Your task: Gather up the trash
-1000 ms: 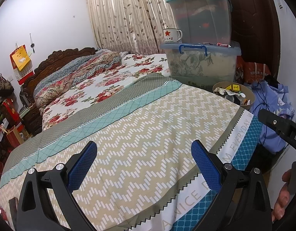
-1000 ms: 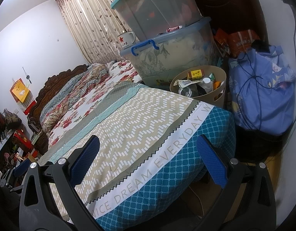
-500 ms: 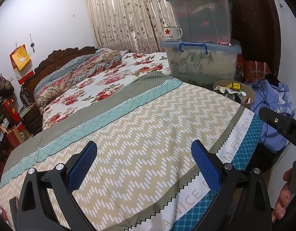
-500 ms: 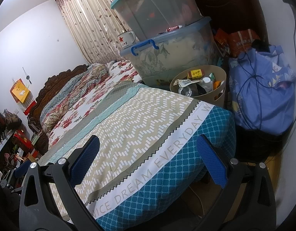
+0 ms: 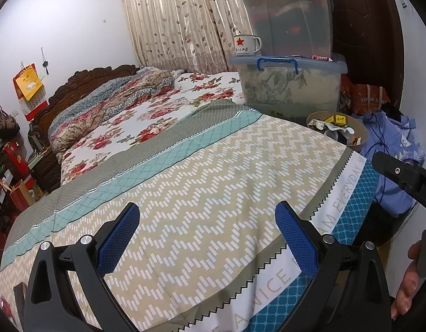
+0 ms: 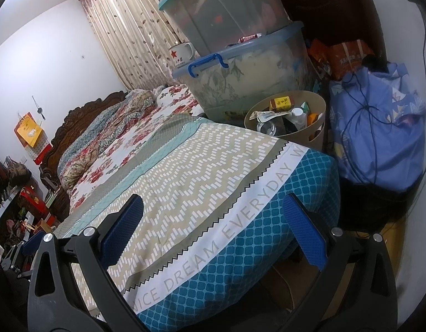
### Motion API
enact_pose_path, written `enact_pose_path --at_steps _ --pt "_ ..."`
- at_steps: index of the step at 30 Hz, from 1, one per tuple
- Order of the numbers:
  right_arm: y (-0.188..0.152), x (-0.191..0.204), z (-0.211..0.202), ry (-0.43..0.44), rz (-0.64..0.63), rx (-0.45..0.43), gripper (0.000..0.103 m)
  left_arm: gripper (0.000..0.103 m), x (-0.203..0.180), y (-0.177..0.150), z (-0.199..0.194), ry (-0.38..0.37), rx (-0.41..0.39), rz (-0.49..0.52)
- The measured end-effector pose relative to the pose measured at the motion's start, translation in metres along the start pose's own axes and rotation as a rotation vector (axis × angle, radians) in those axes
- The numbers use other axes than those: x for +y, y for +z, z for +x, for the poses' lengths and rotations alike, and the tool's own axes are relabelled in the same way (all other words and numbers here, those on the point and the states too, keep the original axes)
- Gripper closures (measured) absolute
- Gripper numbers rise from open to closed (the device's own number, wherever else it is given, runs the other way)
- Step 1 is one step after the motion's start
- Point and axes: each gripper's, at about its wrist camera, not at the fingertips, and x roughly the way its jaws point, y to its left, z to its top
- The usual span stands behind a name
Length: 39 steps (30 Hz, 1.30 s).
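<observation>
While both grippers, left gripper [image 5: 207, 232] and right gripper [image 6: 213, 221], are hovering with fingers spread and holding nothing over the bed [image 6: 185, 166], the trash is sitting beyond its far corner. That tan basket [image 6: 318, 135] is holding a yellow box [image 6: 282, 103], crumpled wrappers and a white bottle [image 6: 298, 116], just beside stacked storage bins [image 6: 240, 83].

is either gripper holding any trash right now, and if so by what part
Nothing is held. The left gripper and the right gripper both stand open over the bedspread, with only fabric showing between their blue pads.
</observation>
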Motion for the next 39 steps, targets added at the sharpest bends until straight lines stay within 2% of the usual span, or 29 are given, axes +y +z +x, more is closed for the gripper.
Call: enact_pose_path --at_steps 39 --pt "-0.0016 0.0002 0.0007 -0.001 0.001 0.002 0.004 0.009 0.0022 -0.0038 0.0007 -0.011 0.003 0.023"
